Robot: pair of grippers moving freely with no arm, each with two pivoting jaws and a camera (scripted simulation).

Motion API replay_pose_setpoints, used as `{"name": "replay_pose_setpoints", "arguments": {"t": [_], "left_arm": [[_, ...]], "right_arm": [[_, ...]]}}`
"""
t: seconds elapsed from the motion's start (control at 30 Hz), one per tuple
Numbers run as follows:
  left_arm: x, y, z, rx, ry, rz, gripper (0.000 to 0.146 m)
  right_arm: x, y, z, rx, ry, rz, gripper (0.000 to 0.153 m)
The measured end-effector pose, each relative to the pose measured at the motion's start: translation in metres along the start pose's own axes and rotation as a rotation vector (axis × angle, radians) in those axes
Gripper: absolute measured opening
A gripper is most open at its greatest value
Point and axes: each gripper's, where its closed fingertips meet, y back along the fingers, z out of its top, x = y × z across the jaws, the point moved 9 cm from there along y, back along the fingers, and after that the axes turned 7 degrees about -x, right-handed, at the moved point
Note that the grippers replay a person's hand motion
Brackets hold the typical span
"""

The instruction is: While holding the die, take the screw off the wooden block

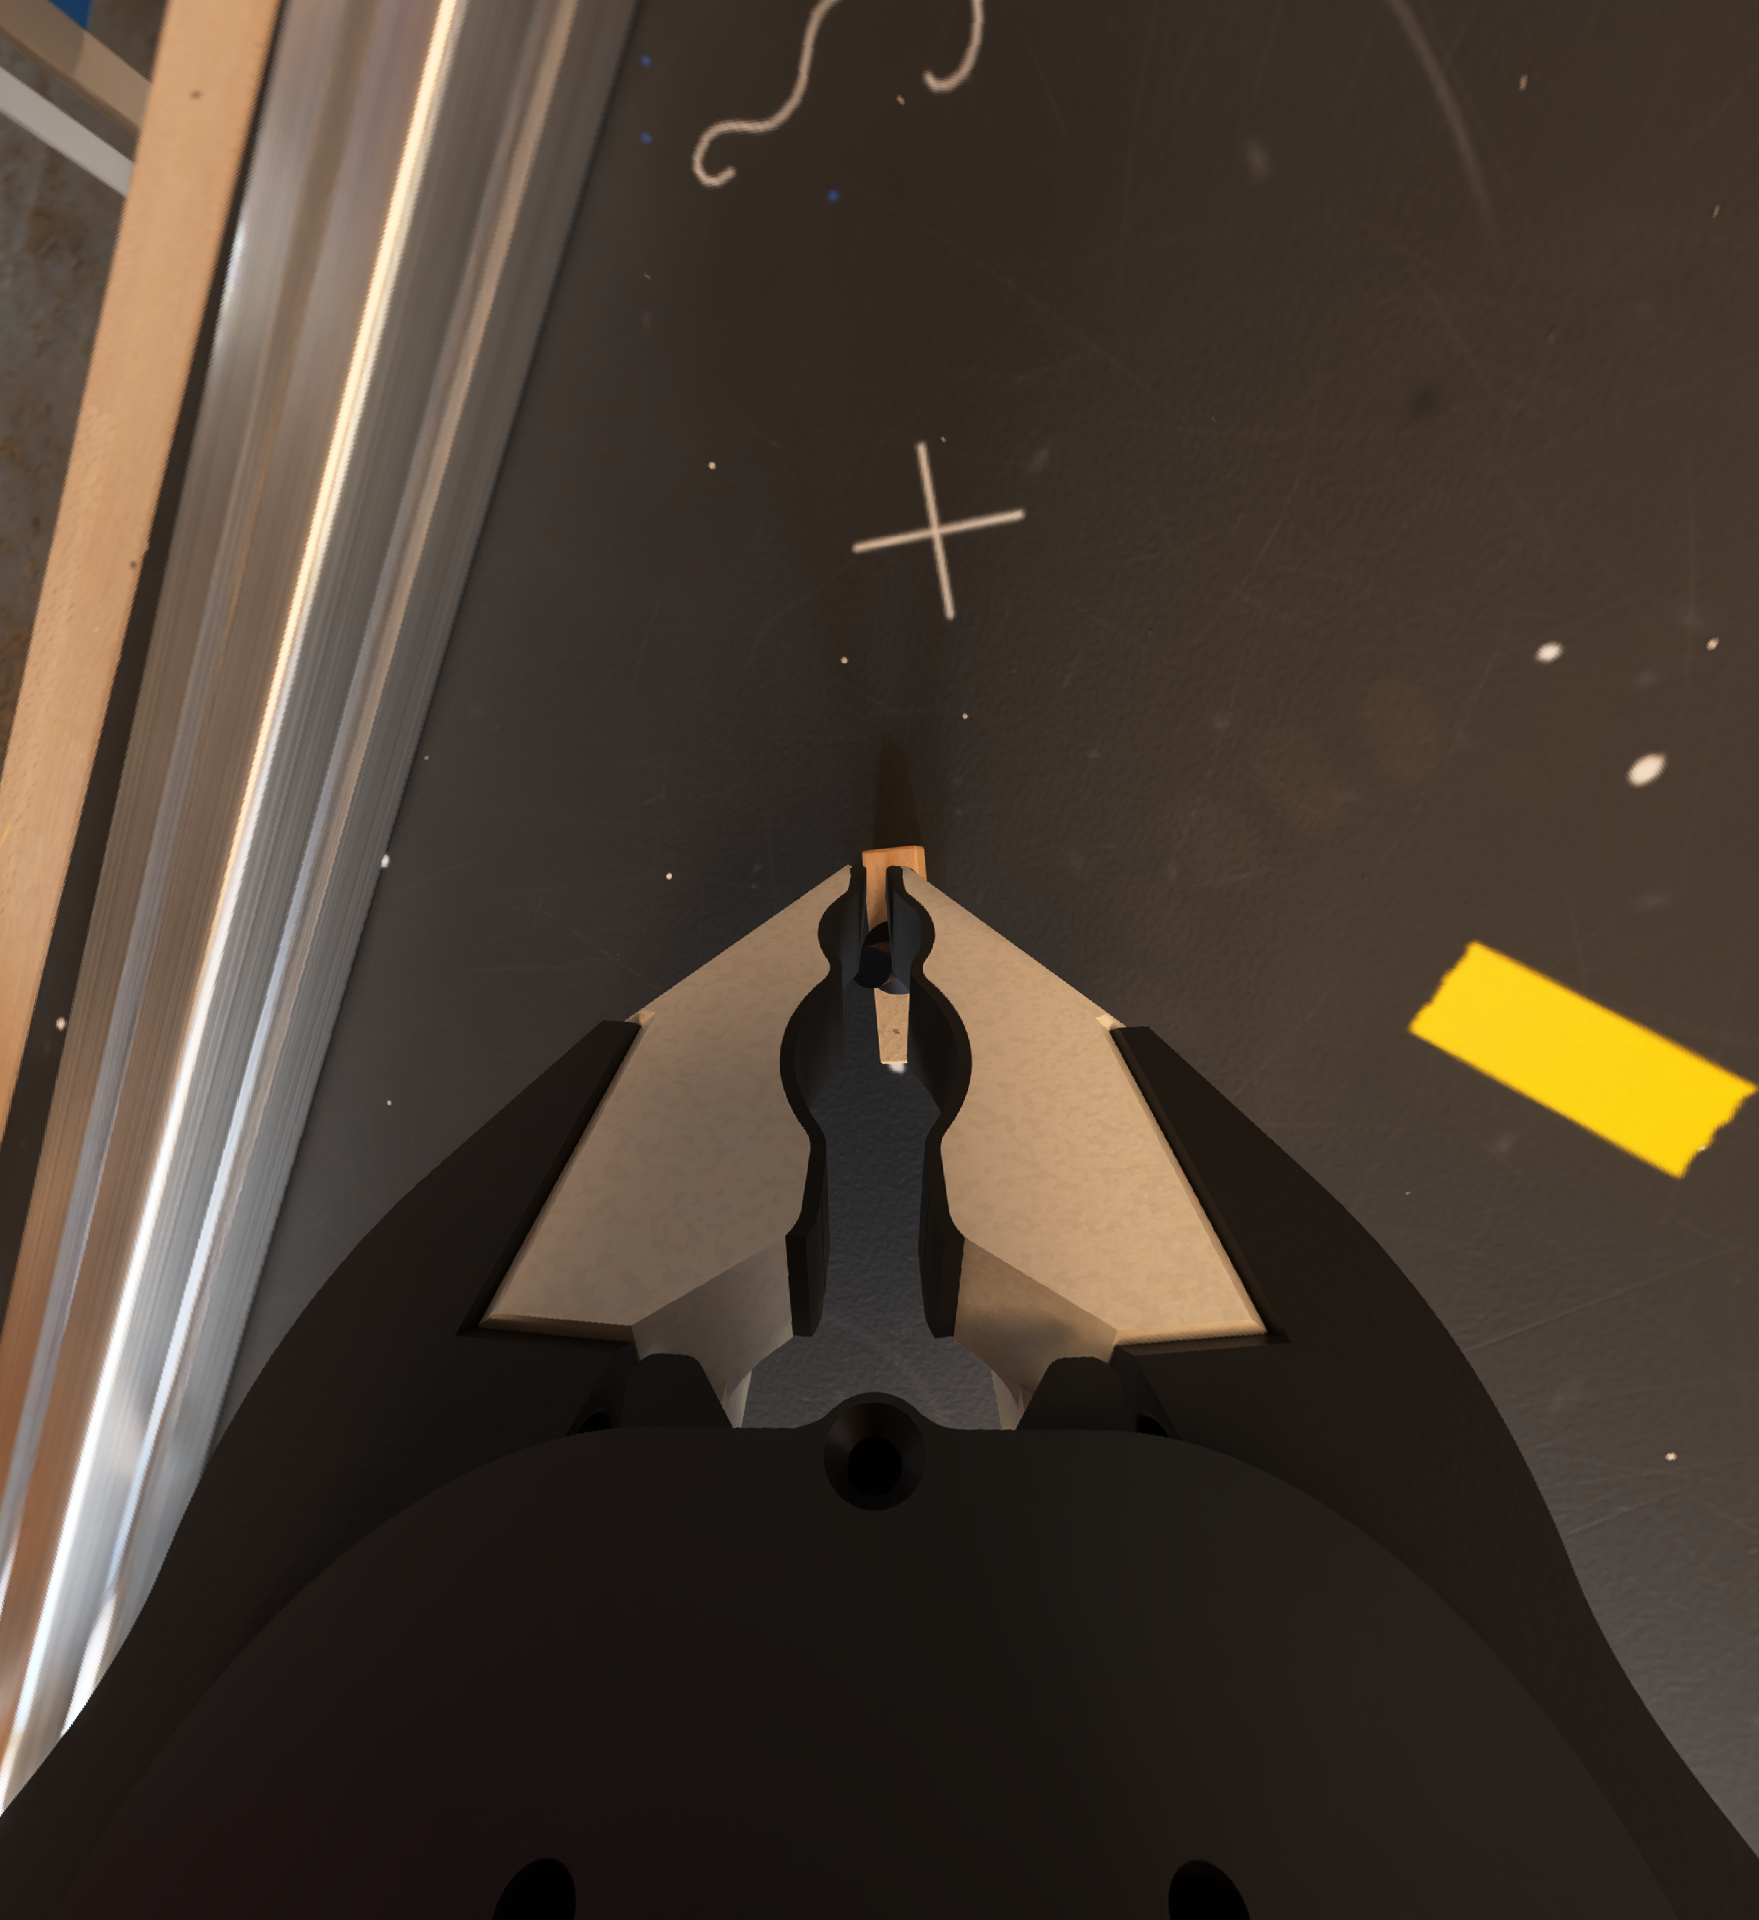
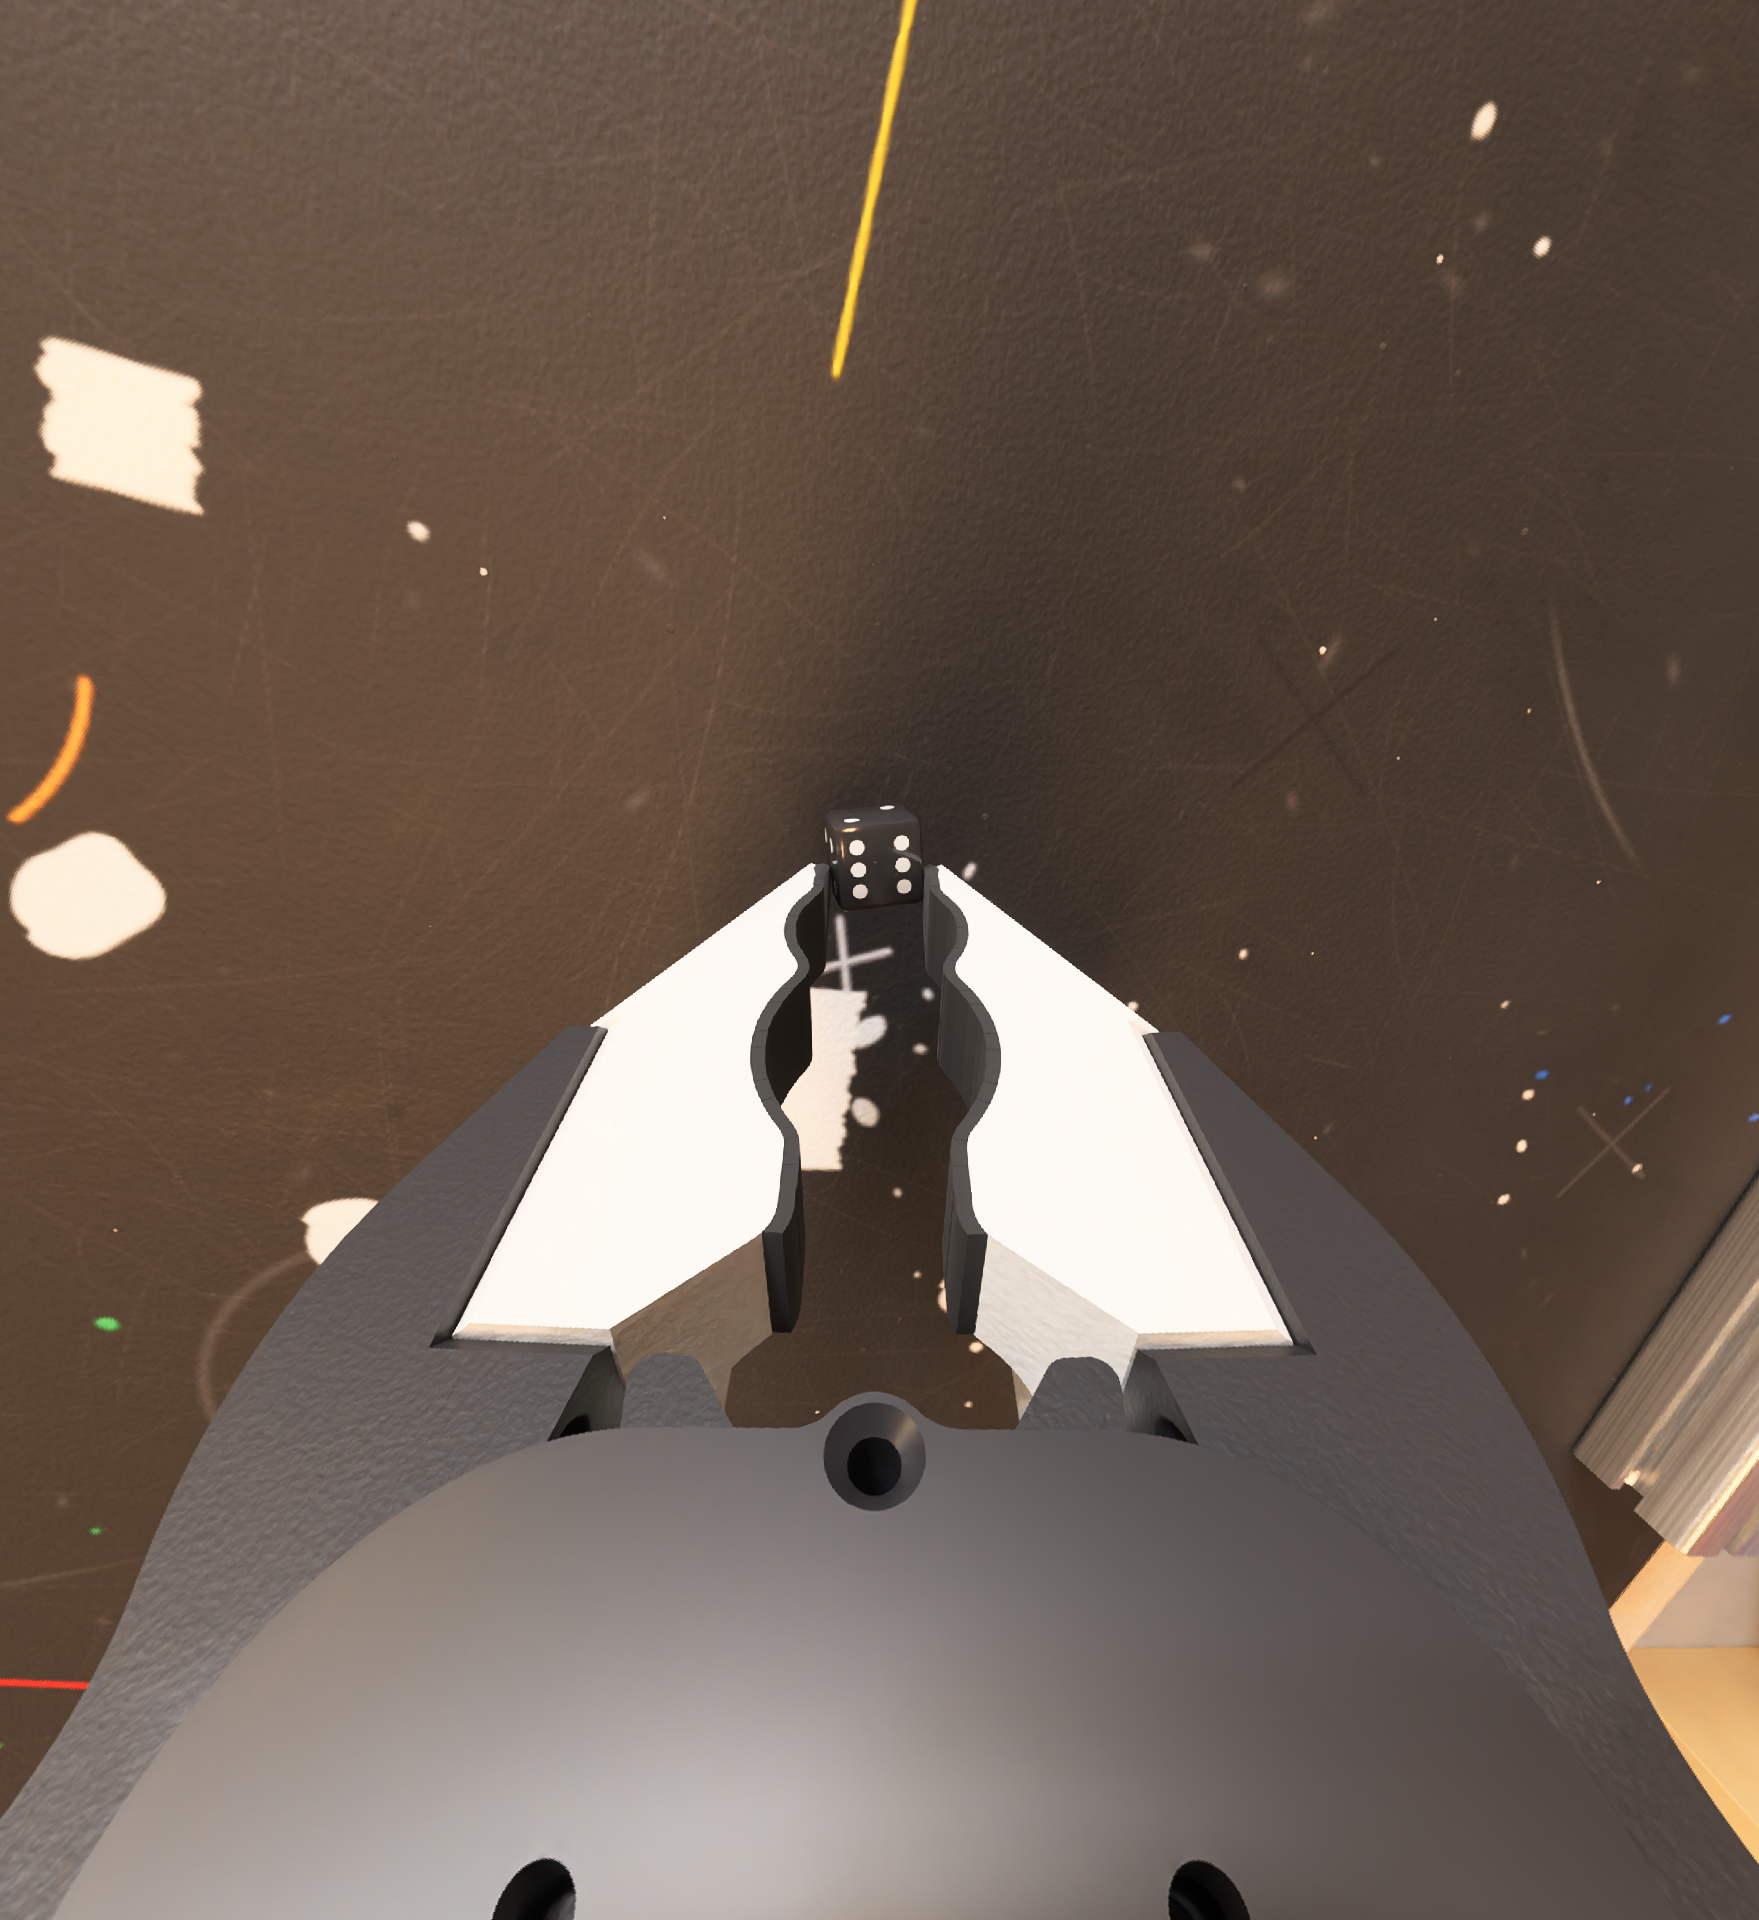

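In the left wrist view, my left gripper (image 1: pixel 877 883) is closed almost fully on a small dark screw (image 1: pixel 880 954) held between its fingers. A light wooden block (image 1: pixel 894 860) lies on the dark table just under and beyond the fingertips. More of the block shows through the gap behind the screw. I cannot tell whether the screw still touches the block. In the right wrist view, my right gripper (image 2: pixel 873 883) is shut on a black die with white pips (image 2: pixel 873 854), pinched at the fingertips above the table.
A dark, scuffed table top (image 1: pixel 1270 416) carries a yellow tape strip (image 1: pixel 1581 1060) and a white chalk cross (image 1: pixel 937 530). An aluminium rail (image 1: pixel 314 623) and wooden edge run along the left. In the right wrist view, white tape (image 2: pixel 122 426) is at the left and a rail (image 2: pixel 1727 1351) at the lower right.
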Motion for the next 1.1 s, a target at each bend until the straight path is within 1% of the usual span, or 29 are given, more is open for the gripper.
{"name": "replay_pose_setpoints", "arguments": {"t": [0.17,0.23,0.3,0.33,0.47,0.53,0.63,0.73,0.83,1.1], "left_arm": [[0.001,-0.006,0.0,0.095,-0.062,-0.015,0.002],[0.002,-0.004,0.001,0.123,-0.078,-0.043,0.003],[0.001,0.001,0.003,0.162,-0.113,-0.026,0.003],[0.001,0.004,0.004,0.168,-0.111,-0.039,0.003],[0.003,0.004,0.005,0.214,-0.015,-0.068,0.011],[0.004,0.002,0.004,0.244,0.014,-0.043,0.012],[0.004,0.0,0.005,0.226,0.067,-0.058,0.016],[0.005,-0.001,0.003,0.26,0.074,-0.017,0.015],[0.004,-0.001,0.002,0.249,0.095,-0.022,0.01],[0.003,0.0,0.0,0.228,0.116,-0.005,0.01]], "right_arm": [[0.001,0.0,0.0,-0.003,0.005,0.005,0.017],[0.001,0.0,0.0,0.0,0.007,0.007,0.017],[0.002,0.0,0.001,0.0,0.009,0.009,0.017],[0.002,0.0,0.001,-0.001,0.011,0.009,0.017],[0.002,0.0,0.001,-0.003,0.015,0.01,0.017],[0.002,0.0,0.0,-0.002,0.016,0.011,0.017],[0.002,0.0,0.0,0.003,0.017,0.008,0.017],[0.002,0.0,0.0,0.001,0.02,0.008,0.017],[0.003,0.001,0.0,0.0,0.022,0.006,0.017],[0.0,0.003,-0.002,-0.025,0.006,0.013,0.017]]}}
